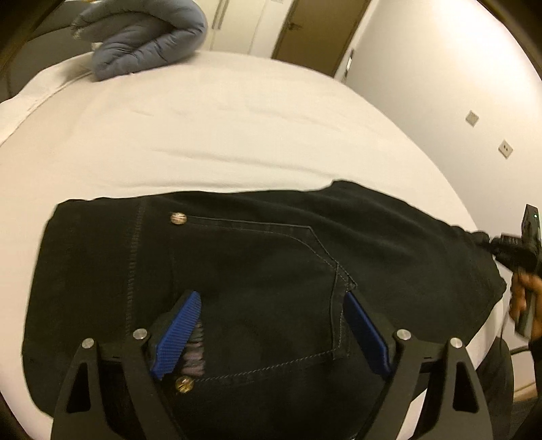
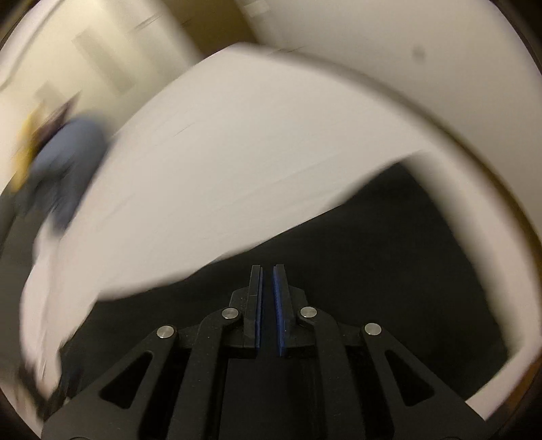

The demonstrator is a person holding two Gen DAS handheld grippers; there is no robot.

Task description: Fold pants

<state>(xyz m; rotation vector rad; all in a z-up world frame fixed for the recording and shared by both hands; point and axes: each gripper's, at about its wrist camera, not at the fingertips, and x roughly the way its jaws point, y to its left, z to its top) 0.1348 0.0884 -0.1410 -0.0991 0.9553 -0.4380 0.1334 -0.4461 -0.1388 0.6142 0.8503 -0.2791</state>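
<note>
Black pants (image 1: 254, 254) lie folded flat on the white bed (image 1: 203, 135), back pocket and two metal rivets facing up. My left gripper (image 1: 271, 295) hovers over the pocket with its blue pads spread wide and nothing gripped between them. A bit of grey lining shows beside the left pad (image 1: 179, 331). At the pants' right end a hand (image 1: 525, 298) holds my right gripper (image 1: 482, 238). The right wrist view is blurred. There my right gripper (image 2: 267, 267) hangs over the black pants (image 2: 372, 254), its pads a narrow slit apart and nothing between them.
A rolled blue quilted jacket (image 1: 145, 37) lies at the bed's far left corner, seen as a blue quilted jacket blur (image 2: 67, 162) in the right wrist view. A brown door (image 1: 321, 27) and a white wall with sockets (image 1: 505, 148) stand beyond the bed. White sheet (image 2: 237, 169) spreads behind the pants.
</note>
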